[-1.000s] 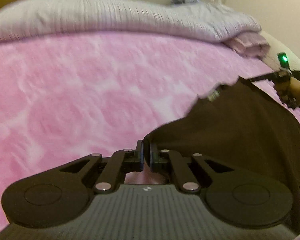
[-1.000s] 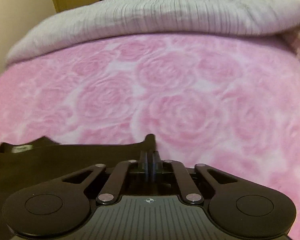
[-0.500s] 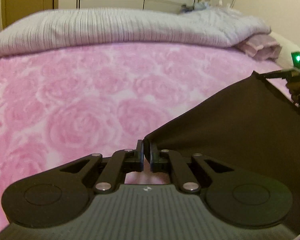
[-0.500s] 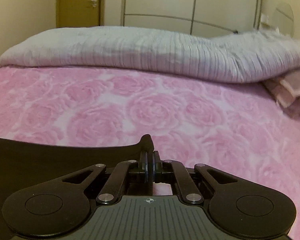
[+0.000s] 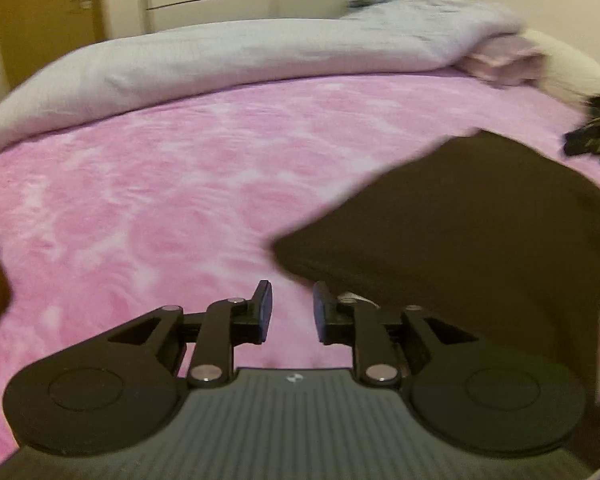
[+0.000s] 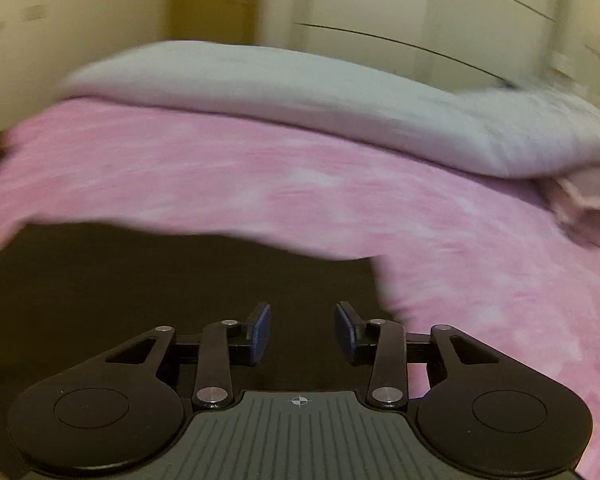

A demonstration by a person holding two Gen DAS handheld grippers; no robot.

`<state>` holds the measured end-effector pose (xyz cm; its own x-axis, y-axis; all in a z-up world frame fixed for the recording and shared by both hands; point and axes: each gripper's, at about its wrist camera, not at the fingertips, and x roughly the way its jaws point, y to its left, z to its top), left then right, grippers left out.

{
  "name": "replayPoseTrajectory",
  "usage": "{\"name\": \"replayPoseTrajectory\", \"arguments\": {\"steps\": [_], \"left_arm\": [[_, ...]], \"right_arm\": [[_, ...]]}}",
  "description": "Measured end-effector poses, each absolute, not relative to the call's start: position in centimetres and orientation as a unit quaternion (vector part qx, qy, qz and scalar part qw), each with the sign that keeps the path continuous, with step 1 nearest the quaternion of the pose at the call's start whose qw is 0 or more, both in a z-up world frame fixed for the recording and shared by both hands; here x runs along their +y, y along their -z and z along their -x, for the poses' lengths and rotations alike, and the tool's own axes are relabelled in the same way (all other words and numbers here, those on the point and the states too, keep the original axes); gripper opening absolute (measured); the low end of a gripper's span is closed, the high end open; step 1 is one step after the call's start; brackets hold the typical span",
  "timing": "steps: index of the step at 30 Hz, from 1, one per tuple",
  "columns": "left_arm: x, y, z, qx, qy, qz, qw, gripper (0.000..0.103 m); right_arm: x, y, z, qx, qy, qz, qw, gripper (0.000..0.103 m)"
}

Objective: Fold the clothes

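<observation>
Open pink bedspread [image 5: 160, 200] ahead; rolled grey duvet [image 5: 240, 56] beyond.

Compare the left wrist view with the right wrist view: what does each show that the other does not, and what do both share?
Left wrist only: the left gripper, its jaws just opened and empty, a brown door, and the right gripper at the edge. Right wrist only: the right gripper close up, jaws just opened over the dark garment. Both: garment, pink blanket, grey duvet.

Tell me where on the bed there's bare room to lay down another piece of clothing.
The pink blanket is bare from the dark garment out to the rolled grey duvet. In the right wrist view there is also room between the garment and the pink folded cloth. Crowded: the garment's side and the far edge.
</observation>
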<state>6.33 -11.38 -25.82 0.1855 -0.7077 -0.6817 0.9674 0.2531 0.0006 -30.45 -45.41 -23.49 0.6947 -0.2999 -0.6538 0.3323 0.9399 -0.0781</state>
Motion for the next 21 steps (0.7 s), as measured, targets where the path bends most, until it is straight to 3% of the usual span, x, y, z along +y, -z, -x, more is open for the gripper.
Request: {"name": "replayPoseTrajectory", "arguments": {"steps": [5,9,12,19,21], "left_arm": [[-10.1,25.6,-0.2,0.270,0.656,-0.227,0.667,0.028],[-10.9,28.6,2.9,0.297,0.687,-0.274,0.604,0.027],[-10.3,29.6,3.9,0.283,0.685,-0.310,0.595,0.027],[-6.9,27.2,1.7,0.258,0.646,-0.304,0.651,0.029],[-6.2,27.3,0.9,0.261,0.633,-0.300,0.664,0.029]], "right_arm": [[-34.1,25.7,33.3,0.352,0.050,-0.017,0.935,0.042],[-29.9,28.2,32.4,0.356,0.017,-0.045,0.933,0.042],[-28.6,30.2,31.5,0.402,0.015,-0.056,0.914,0.042],[-23.8,28.2,32.8,0.394,-0.004,0.075,0.916,0.043],[-20.8,28.4,32.9,0.380,-0.029,0.151,0.912,0.050]]}}
